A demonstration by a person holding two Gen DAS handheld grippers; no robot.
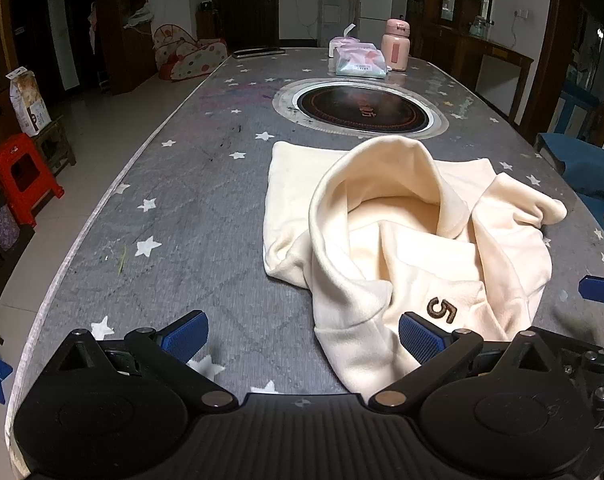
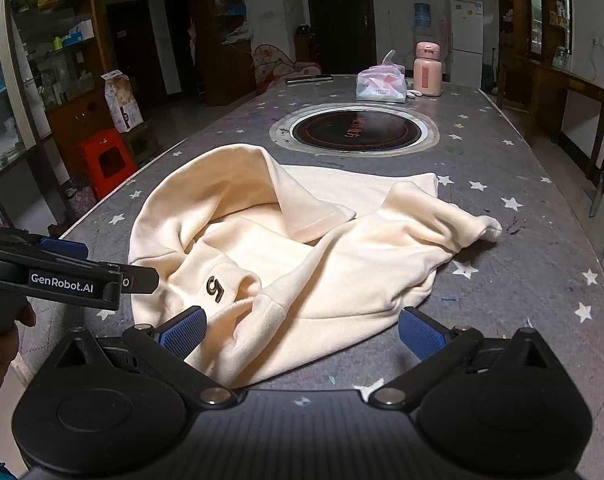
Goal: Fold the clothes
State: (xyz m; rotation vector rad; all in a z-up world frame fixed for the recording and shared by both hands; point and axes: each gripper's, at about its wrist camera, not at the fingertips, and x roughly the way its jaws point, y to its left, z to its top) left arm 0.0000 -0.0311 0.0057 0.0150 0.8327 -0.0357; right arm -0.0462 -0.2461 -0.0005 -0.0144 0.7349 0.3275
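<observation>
A cream garment (image 1: 390,240) with a dark "5" on it lies crumpled on the grey star-patterned table (image 1: 190,208); one part stands up in a hood-like loop. My left gripper (image 1: 304,338) is open and empty at the garment's near left edge, its right finger by the "5". In the right wrist view the same garment (image 2: 302,240) lies ahead. My right gripper (image 2: 302,332) is open, its jaws either side of the garment's near hem, holding nothing. The left gripper's body (image 2: 62,276) shows at the left there.
A round inset cooktop (image 1: 360,112) sits in the table beyond the garment. A pink bottle (image 1: 396,46) and tissue packs (image 1: 360,62) stand at the far end. A red stool (image 1: 20,174) is on the floor left, a blue chair (image 1: 582,168) right.
</observation>
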